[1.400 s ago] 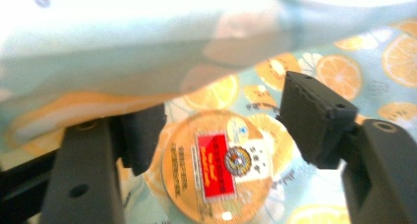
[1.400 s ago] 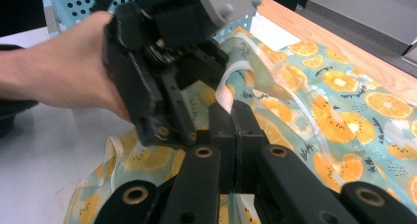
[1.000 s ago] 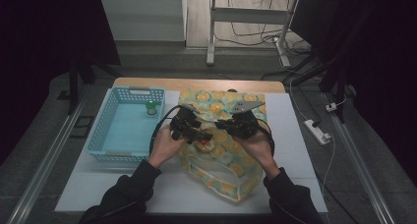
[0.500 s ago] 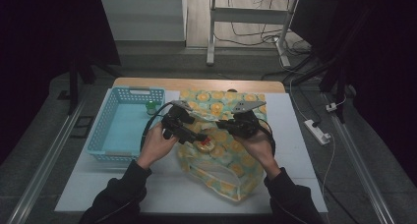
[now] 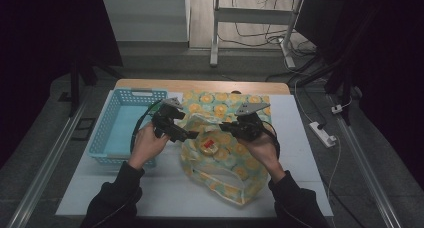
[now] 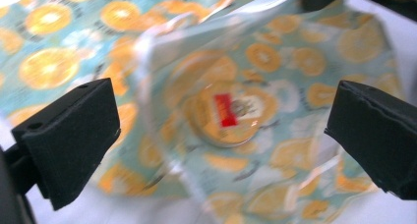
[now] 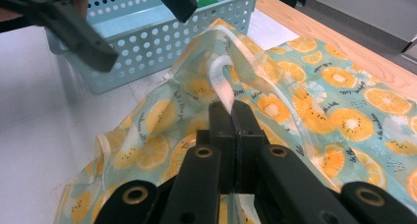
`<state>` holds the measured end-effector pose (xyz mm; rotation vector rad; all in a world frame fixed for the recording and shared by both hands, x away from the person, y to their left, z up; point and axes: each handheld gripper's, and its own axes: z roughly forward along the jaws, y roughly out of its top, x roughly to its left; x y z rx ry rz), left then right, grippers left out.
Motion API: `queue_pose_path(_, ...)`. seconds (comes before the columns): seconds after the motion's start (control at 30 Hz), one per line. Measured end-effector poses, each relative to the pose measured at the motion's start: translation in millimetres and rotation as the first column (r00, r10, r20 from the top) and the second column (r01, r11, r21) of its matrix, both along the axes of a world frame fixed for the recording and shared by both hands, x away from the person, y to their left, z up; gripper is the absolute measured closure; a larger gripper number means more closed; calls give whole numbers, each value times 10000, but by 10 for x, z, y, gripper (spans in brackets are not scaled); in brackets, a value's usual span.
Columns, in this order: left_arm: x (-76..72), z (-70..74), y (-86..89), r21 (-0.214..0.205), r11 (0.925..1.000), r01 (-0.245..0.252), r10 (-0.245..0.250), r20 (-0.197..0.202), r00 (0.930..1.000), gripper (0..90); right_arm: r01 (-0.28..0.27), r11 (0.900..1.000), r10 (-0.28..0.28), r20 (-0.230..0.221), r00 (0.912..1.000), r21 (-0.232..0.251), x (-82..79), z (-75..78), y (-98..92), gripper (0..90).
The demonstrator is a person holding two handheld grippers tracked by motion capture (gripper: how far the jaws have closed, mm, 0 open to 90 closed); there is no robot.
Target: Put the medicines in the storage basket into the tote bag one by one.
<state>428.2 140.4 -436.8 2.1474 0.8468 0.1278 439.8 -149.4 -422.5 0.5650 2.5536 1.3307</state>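
Observation:
A see-through bag (image 5: 220, 163) printed with orange slices lies on the white table, its mouth lifted. My right gripper (image 5: 228, 126) is shut on the bag's clear handle strap (image 7: 227, 94) and holds that edge up. Inside the bag lies a round flat tin (image 5: 209, 144) with a red label, also seen through the plastic (image 6: 227, 115) between my left jaws. My left gripper (image 5: 182, 129) hovers just left of the bag's mouth. Its jaws have just been opening and stand wide apart with nothing gripped; its black fingers (image 7: 83, 35) also show in the right gripper view.
A light blue perforated basket (image 5: 117, 130) stands left of the bag, with a small green thing (image 7: 207, 2) at its far end. An orange-print sheet (image 5: 227, 99) lies flat behind the bag. A power strip (image 5: 322, 133) sits off the table's right edge.
My left gripper has drawn back leftward and up from the bag's mouth while its jaws spread. The round tin now lies uncovered inside the bag. The right gripper has kept still.

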Motion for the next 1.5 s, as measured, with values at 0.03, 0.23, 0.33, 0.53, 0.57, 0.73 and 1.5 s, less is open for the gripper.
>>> queue_pose_path(0.03,8,-7,33,-11,9999,-101,101,16,9999,0,0,10000,0,2,10000,-3,1,-1,0,900)
queue_pose_path(0.23,41,-22,226,45,9970,-773,773,41,9970,0,-4,10000,4,3,10000,-5,1,-1,1,900)
queue_pose_path(0.33,44,-14,311,111,9933,-1154,1154,83,9933,0,1,10000,-1,-1,10000,-5,2,-2,-2,900)
queue_pose_path(0.53,50,-11,488,-3,9796,-2011,2010,314,9791,12,5,10000,-5,0,10000,-22,1,-3,0,900)
queue_pose_path(0.57,52,-11,515,24,9776,-2105,2103,353,9770,12,3,10000,-3,-8,10000,-24,1,-4,0,900)
queue_pose_path(0.73,59,-4,634,-69,9675,-2526,2527,452,9665,19,31,10000,-31,-25,10000,-50,6,-11,0,899)
queue_pose_path(1.5,429,-174,1123,571,9080,-4151,4172,-313,9083,0,-8,9999,6,-101,9999,-154,8,-47,39,899)
